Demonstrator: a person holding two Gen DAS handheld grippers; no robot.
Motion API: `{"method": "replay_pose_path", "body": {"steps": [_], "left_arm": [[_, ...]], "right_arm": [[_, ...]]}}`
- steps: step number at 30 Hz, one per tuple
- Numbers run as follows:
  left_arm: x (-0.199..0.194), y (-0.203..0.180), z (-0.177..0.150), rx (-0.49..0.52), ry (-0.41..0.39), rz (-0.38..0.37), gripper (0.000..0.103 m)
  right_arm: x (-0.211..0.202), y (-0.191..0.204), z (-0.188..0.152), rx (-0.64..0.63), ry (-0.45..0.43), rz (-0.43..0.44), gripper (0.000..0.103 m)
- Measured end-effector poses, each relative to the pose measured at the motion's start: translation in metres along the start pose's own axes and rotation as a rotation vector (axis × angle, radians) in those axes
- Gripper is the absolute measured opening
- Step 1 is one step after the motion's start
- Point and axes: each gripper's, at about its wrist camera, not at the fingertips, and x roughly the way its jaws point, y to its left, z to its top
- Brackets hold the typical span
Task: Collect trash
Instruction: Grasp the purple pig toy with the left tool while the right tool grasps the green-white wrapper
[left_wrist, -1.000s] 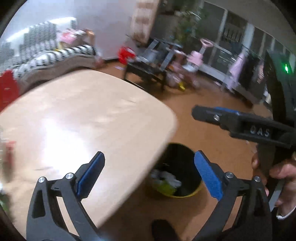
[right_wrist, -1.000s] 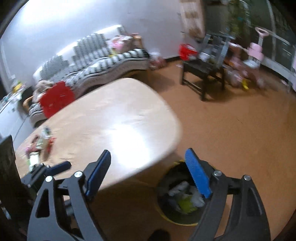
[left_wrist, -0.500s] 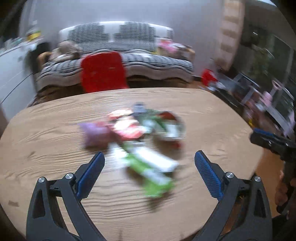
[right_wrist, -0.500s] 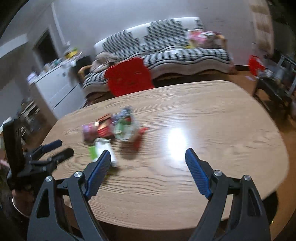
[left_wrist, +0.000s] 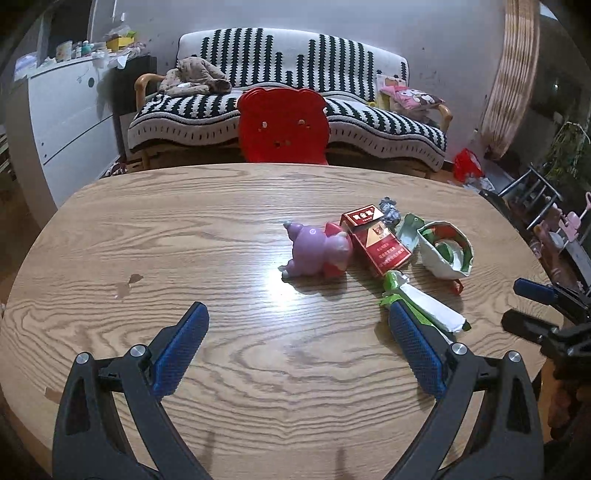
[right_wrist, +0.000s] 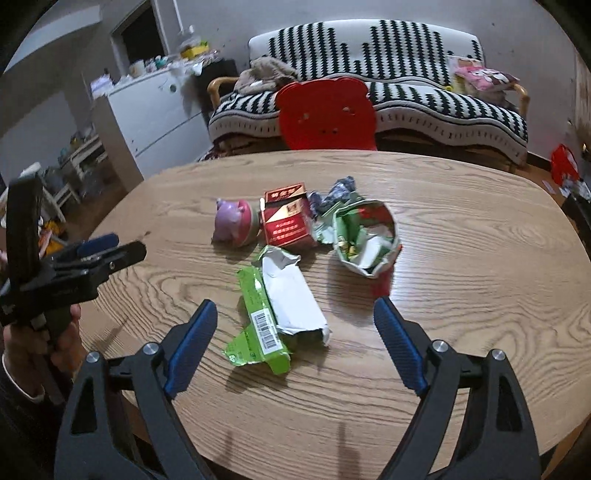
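Observation:
A heap of trash lies on the wooden table (left_wrist: 184, 240): a red cigarette box (left_wrist: 375, 240) (right_wrist: 288, 218), a crumpled white and green bag (left_wrist: 447, 254) (right_wrist: 365, 236), a flat green and white wrapper (left_wrist: 424, 306) (right_wrist: 284, 306) and a ball of foil (left_wrist: 389, 210) (right_wrist: 336, 192). A purple pig toy (left_wrist: 314, 253) (right_wrist: 232, 221) lies beside the box. My left gripper (left_wrist: 295, 314) hangs open over bare wood, left of the heap. My right gripper (right_wrist: 295, 306) is above the flat wrapper, jaws opening, with nothing gripped.
A red bear-shaped chair back (left_wrist: 282, 125) stands at the table's far edge, with a striped sofa (left_wrist: 295, 62) behind it. A white cabinet (left_wrist: 66, 103) is at the left. A person's hand (right_wrist: 59, 332) holds the left gripper's handle at the table's near left edge.
Both views swung away from the yellow bin and floor back over the table. The trash heap came into view and now sits nearer to both grippers.

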Motion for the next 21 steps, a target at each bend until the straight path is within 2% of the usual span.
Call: {"method": "replay_pose_path", "body": {"steps": [6, 9, 15, 21], "left_arm": [[0.024, -0.008, 0.007, 0.042, 0.004, 0.022, 0.096], [0.050, -0.012, 0.013, 0.074, 0.012, 0.038, 0.096], [0.105, -0.019, 0.021, 0.120, 0.075, 0.004, 0.096], [0.136, -0.031, 0.027, 0.169, 0.115, 0.002, 0.096]], "right_arm": [[0.012, 0.004, -0.002, -0.025, 0.025, 0.001, 0.084], [0.027, 0.010, -0.004, -0.060, 0.053, -0.007, 0.084], [0.052, 0.016, -0.008, -0.124, 0.090, -0.038, 0.084], [0.079, 0.016, -0.013, -0.162, 0.136, -0.054, 0.084]]}}
